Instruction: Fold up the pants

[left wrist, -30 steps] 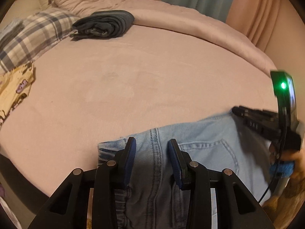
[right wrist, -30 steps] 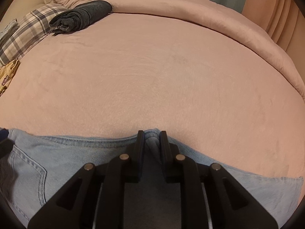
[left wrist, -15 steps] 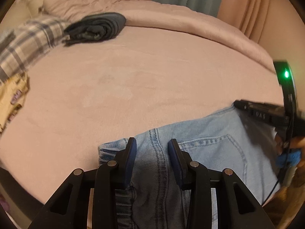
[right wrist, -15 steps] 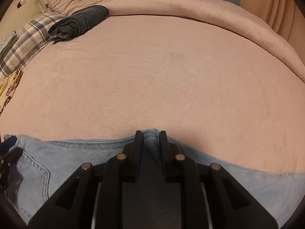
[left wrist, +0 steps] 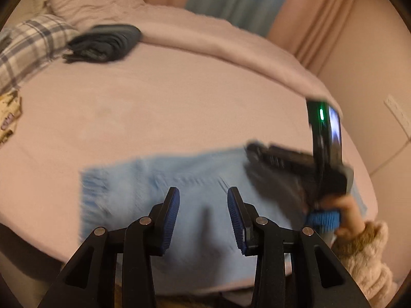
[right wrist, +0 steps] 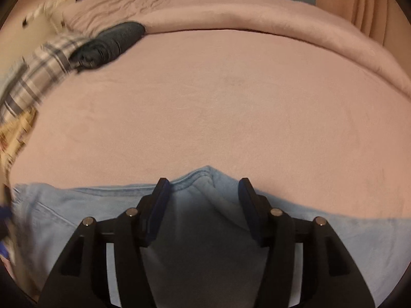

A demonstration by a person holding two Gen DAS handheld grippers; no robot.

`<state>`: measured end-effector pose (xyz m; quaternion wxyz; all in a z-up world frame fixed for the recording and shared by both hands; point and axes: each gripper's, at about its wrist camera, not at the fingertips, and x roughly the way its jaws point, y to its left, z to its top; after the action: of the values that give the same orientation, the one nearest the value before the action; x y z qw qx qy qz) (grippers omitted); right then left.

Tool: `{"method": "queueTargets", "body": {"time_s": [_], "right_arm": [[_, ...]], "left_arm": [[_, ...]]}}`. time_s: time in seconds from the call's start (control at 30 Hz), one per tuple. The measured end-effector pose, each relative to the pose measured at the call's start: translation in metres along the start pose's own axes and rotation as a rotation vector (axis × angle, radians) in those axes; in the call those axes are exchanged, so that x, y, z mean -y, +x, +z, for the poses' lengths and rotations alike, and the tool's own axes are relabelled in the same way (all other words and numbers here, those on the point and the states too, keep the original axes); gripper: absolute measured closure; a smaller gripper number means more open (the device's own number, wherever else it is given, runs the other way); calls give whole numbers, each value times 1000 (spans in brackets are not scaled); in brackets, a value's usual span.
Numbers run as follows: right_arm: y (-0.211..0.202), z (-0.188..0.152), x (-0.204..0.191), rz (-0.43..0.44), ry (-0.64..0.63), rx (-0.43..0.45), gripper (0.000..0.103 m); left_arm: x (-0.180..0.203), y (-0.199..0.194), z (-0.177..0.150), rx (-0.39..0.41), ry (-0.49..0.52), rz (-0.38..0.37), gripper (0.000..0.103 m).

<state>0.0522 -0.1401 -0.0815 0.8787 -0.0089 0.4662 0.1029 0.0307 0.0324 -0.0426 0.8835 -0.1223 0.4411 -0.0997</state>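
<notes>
Light blue jeans (left wrist: 159, 192) lie folded flat on the pink bed, near its front edge. My left gripper (left wrist: 203, 200) hovers above them, blue pads apart, nothing between them; this view is motion-blurred. In the right wrist view a raised peak of the jeans (right wrist: 205, 177) stands between the fingers of my right gripper (right wrist: 203, 190). Its jaws are opening and the pads are off the cloth. The right gripper (left wrist: 253, 156) also shows at the jeans' right end in the left wrist view, held by a hand (left wrist: 346, 208) in a fuzzy sleeve.
A dark folded garment (left wrist: 105, 42) lies far back left, beside a plaid cloth (left wrist: 28, 43) and a yellow patterned cloth (left wrist: 7, 118). A rolled pink duvet (left wrist: 205, 41) runs along the back. Curtains and a wall stand behind and to the right.
My right gripper's jaws have spread apart and let go of the denim fold they pinched. My left gripper has pulled back and up off the jeans.
</notes>
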Motion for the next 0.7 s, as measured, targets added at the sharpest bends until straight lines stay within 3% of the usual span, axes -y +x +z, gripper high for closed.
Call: {"method": "queueTargets", "body": {"time_s": [0.17,0.4,0.6,0.7], "right_arm": [[-19,-6,3,-11,2,13,48],[-65,-43,13,19,27,-5,45],[-80,-100,31,-24,52,-54,45],[-84,-118,47,-91,66,-46,46]], "left_arm": [[3,43,-30,-120,13,97,64],[12,50,-36,-86,80,170,64],[6,50,-37,-75,56,148,64],[5,48,-37,-80,53,145,64]]}}
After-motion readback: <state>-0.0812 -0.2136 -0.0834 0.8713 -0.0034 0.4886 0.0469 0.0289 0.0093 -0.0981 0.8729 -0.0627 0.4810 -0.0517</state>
